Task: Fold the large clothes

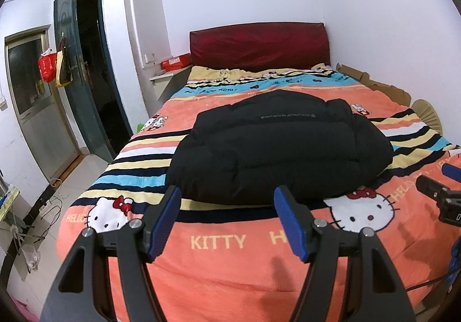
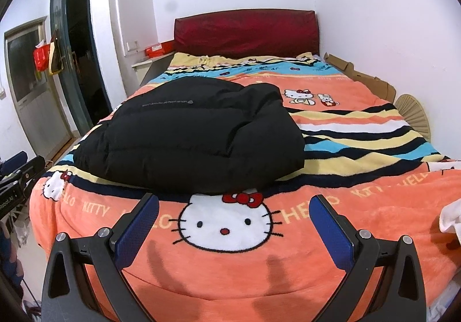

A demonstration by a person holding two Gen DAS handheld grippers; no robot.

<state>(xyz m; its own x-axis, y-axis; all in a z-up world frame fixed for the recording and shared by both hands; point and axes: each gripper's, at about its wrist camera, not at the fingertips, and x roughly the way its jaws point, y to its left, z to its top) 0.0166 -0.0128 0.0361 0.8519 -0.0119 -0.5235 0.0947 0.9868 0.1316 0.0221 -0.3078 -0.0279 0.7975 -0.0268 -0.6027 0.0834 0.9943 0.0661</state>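
Observation:
A black puffer jacket [image 1: 276, 146] lies folded into a thick bundle in the middle of the bed; it also shows in the right wrist view [image 2: 196, 137]. My left gripper [image 1: 227, 201] is open and empty, held above the bed's near end, just short of the jacket's near edge. My right gripper [image 2: 234, 206] is open and empty, above the blanket in front of the jacket. The right gripper's tip shows at the right edge of the left wrist view [image 1: 438, 192]. The left gripper's tip shows at the left edge of the right wrist view [image 2: 17, 175].
The bed carries an orange Hello Kitty blanket [image 1: 230, 264] and a red headboard [image 1: 259, 45]. Cardboard [image 1: 374, 82] and a fan [image 2: 412, 111] lie along the right wall. A white cloth [image 2: 452, 218] sits at the bed's right edge. An open door [image 1: 86, 62] and floor cables [image 1: 49, 203] are at left.

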